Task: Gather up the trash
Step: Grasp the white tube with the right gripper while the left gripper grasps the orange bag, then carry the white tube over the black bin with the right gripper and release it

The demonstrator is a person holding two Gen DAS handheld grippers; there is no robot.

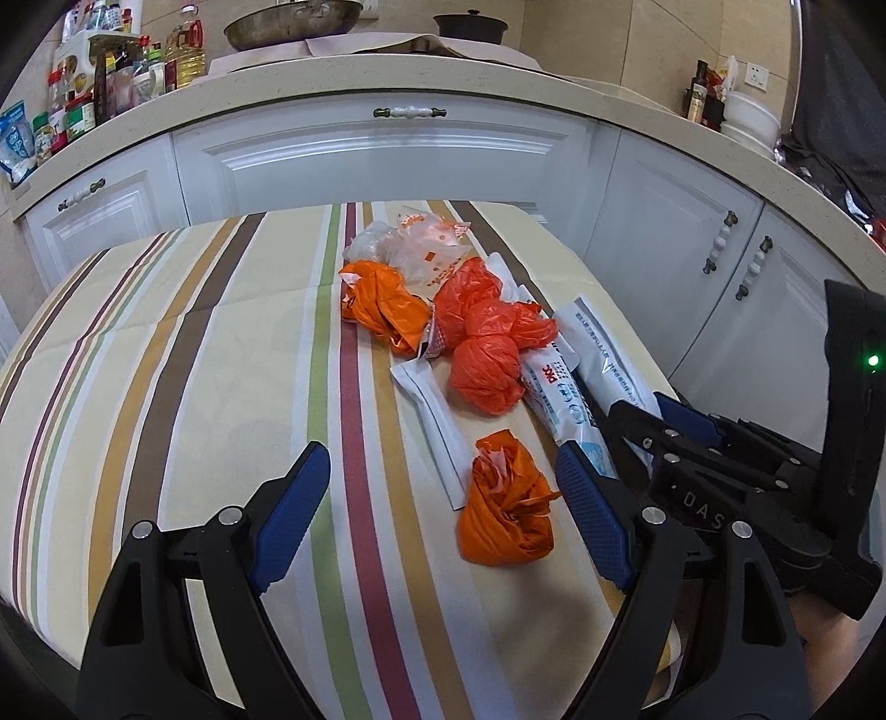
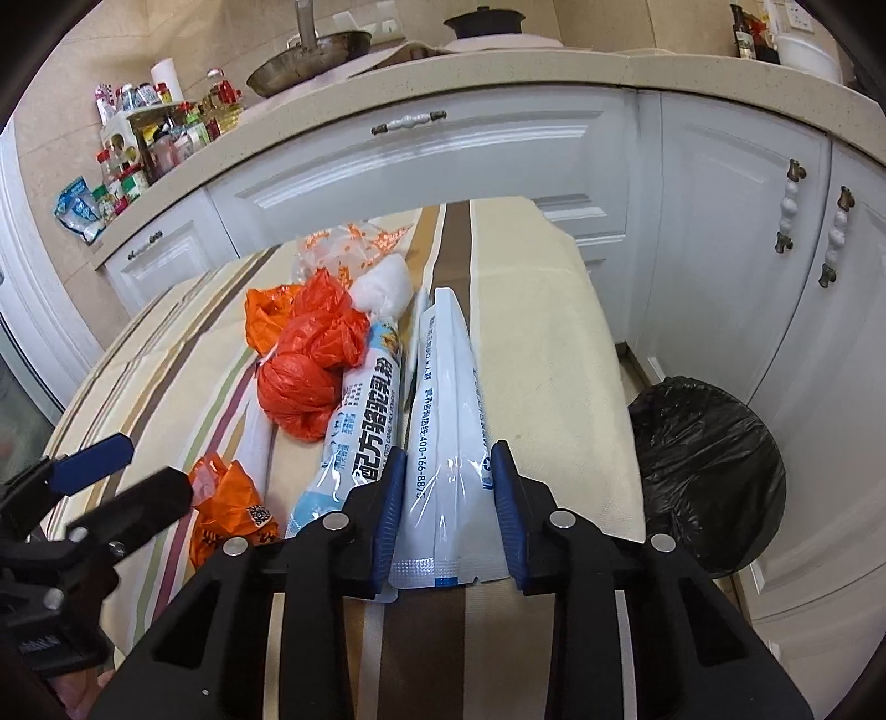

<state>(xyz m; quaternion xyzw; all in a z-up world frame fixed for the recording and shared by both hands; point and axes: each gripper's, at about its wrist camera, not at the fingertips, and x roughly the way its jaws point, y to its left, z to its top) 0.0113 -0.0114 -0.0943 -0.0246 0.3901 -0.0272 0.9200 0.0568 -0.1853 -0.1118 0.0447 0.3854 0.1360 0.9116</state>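
Note:
Trash lies on a striped tablecloth (image 1: 166,343): a near orange bag (image 1: 506,512), a red knotted bag (image 1: 487,343), another orange bag (image 1: 382,304), a clear bag (image 1: 410,243) and white sachets (image 1: 603,343). My left gripper (image 1: 443,515) is open, with the near orange bag between its fingers. My right gripper (image 2: 448,498) has its jaws on both sides of a white sachet (image 2: 448,421); whether they pinch it is unclear. It shows in the left wrist view (image 1: 664,437) at the right. A blue-printed sachet (image 2: 365,421) lies just left of it.
A bin with a black liner (image 2: 709,471) stands on the floor right of the table. White cabinets (image 1: 387,160) and a counter (image 1: 443,83) with bottles (image 1: 111,83) and a pan (image 1: 293,22) run behind. The table edge (image 2: 626,421) is close on the right.

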